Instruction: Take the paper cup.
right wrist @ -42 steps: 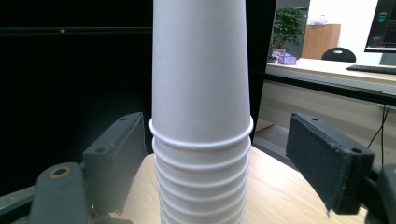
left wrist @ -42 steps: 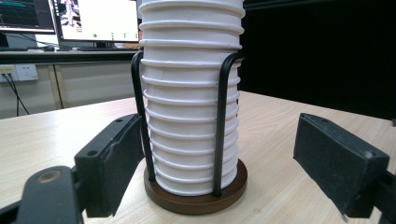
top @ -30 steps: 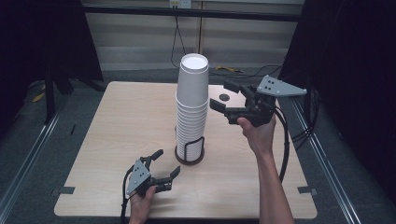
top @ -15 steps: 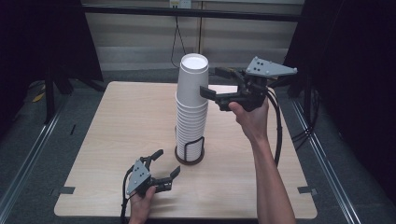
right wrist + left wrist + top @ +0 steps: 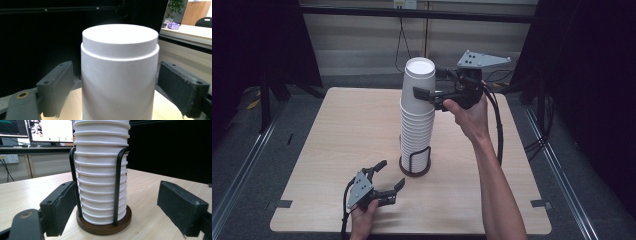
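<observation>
Two grippers are in your hands. Your right gripper (image 5: pixel 428 95) is raised at the top of the stack of white paper cups (image 5: pixel 417 115), its jaws spread on either side of the top cup (image 5: pixel 120 72) without pressing it. That stack stands upside down in a black wire holder (image 5: pixel 415 162) near the middle of the table (image 5: pixel 337 130). Your left gripper (image 5: pixel 389 180) rests low at the near edge, jaws spread wide, aimed at the holder's base but apart from it.

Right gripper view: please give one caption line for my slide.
Open right claw straddles the top cup of the inverted stack, pads apart from its sides.
</observation>
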`<state>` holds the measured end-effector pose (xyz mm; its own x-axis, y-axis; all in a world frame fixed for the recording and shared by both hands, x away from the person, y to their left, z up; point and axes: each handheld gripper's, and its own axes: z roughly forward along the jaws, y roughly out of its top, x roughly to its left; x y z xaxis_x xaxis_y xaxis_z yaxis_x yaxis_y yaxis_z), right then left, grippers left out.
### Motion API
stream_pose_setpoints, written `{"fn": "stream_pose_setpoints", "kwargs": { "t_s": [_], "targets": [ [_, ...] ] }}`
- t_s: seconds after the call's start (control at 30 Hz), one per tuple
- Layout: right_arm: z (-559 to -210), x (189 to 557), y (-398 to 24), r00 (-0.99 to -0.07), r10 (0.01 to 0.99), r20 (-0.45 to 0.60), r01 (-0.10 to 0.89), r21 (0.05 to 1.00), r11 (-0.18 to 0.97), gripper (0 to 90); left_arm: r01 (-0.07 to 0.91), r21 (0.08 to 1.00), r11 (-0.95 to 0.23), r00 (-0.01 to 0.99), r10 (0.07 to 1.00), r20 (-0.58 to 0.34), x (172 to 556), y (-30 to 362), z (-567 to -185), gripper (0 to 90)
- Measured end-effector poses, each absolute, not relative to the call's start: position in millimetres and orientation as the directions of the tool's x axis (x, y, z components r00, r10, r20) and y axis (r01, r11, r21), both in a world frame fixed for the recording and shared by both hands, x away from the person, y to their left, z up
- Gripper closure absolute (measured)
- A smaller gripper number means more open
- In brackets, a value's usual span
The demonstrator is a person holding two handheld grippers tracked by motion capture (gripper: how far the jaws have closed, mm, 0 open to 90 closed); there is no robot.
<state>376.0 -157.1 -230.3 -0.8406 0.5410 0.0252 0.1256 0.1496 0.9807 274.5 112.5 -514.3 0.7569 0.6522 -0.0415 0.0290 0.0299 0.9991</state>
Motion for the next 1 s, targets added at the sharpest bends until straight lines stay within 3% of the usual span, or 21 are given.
{"fn": "stream_pose_setpoints", "kwargs": {
  "t_s": [1.0],
  "targets": [
    [-223,387,-145,-0.845,0.533,0.041,0.140,0.979,0.147,19.9,0.027,0.999,0.031,0.757,0.652,-0.041,274,113,-514,15.5]
  ]
}}
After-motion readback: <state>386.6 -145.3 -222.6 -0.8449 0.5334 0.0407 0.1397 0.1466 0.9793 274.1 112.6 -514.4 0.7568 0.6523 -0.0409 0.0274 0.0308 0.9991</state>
